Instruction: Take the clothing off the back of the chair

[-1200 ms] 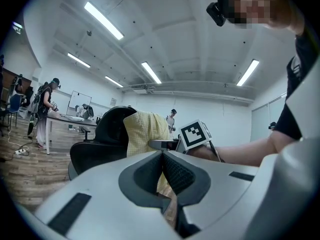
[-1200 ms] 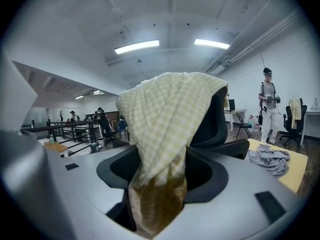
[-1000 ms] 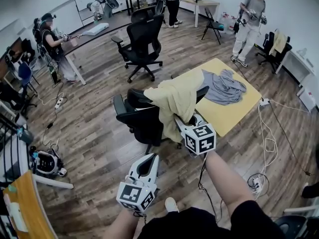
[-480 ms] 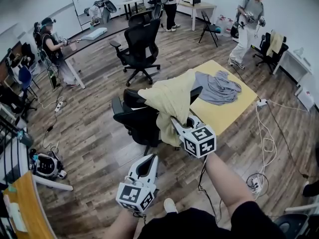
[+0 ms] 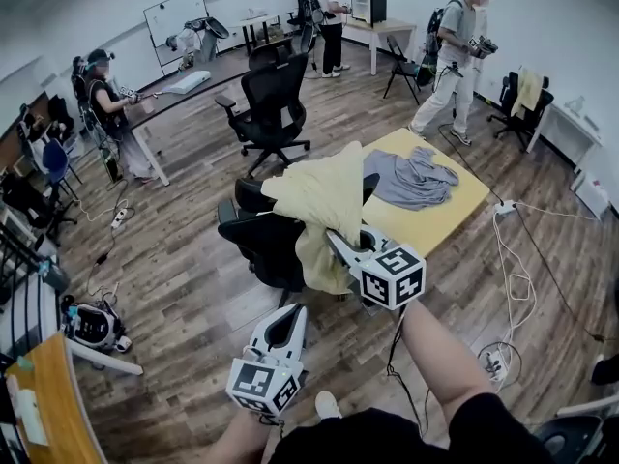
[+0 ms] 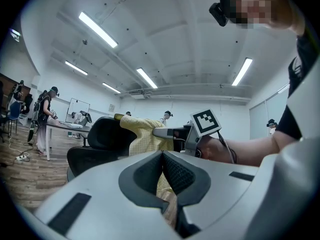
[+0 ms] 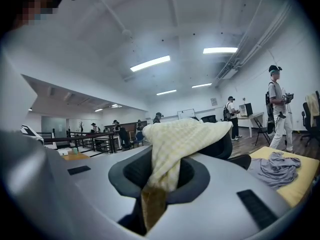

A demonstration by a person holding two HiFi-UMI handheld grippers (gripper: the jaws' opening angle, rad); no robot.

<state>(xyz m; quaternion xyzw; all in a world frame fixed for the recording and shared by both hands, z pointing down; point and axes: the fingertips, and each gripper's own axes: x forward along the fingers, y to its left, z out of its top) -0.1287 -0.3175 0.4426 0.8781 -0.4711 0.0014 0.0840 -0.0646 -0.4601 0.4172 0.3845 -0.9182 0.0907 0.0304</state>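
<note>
Grip: my right gripper's (image 7: 157,186) fingers (image 7: 125,174) have just been closing and now clench the yellow garment's (image 5: 324,196) hem.
Left gripper (image 6: 164,170): fingers together, empty.
Garment: draped over the office chair's (image 5: 261,249) back.
Remaining: the whole lift-off, I judge.

no readable text, numbers, labels or signs in any view

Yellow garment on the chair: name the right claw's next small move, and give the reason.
Probably lift the right claw up and back toward the person. Its jaws have just been closing and now pinch the hem of the yellow garment, while most of the cloth lies draped over the backrest of the black chair, so a raise should help it clear the top.
</note>
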